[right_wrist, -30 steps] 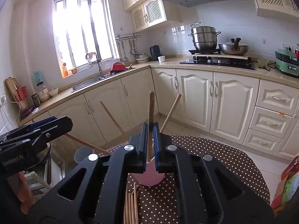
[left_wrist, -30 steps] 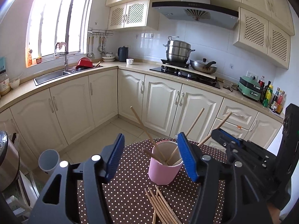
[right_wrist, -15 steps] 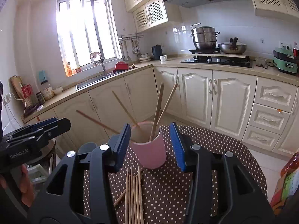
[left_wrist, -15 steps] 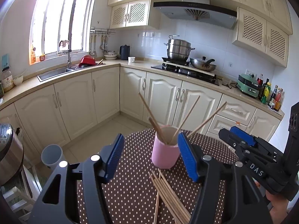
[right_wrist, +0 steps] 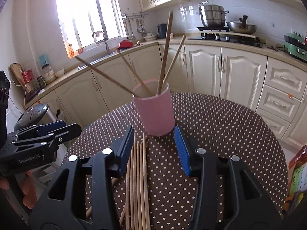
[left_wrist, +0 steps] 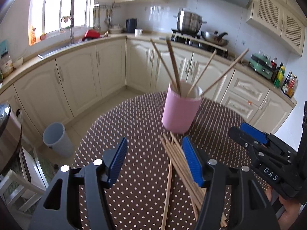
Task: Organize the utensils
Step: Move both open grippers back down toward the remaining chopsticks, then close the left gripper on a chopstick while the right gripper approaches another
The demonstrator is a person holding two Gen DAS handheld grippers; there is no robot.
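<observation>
A pink cup (left_wrist: 181, 113) (right_wrist: 155, 113) stands on the brown dotted table (left_wrist: 134, 118) with several wooden chopsticks (left_wrist: 173, 65) (right_wrist: 166, 53) leaning out of it. Several loose chopsticks (left_wrist: 178, 163) (right_wrist: 139, 172) lie in a bundle on the cloth just in front of the cup. My left gripper (left_wrist: 154, 149) hovers open over the bundle's left side, holding nothing. My right gripper (right_wrist: 153, 140) is open just short of the cup, with the bundle under its left finger. Each gripper also shows from the side in the other's view, the right gripper (left_wrist: 253, 136) and the left gripper (right_wrist: 48, 132).
A grey bin (left_wrist: 55, 140) stands on the floor left of the table, beside a rice cooker (right_wrist: 32, 115). A colourful package (right_wrist: 297, 172) sits at the table's right edge. Cream cabinets and a counter run behind. A hand (right_wrist: 26, 189) holds the left gripper.
The right gripper, shut on an upright chopstick a second ago, has opened and the chopstick stands in the cup. Both grippers have sunk and tilted down toward the loose bundle.
</observation>
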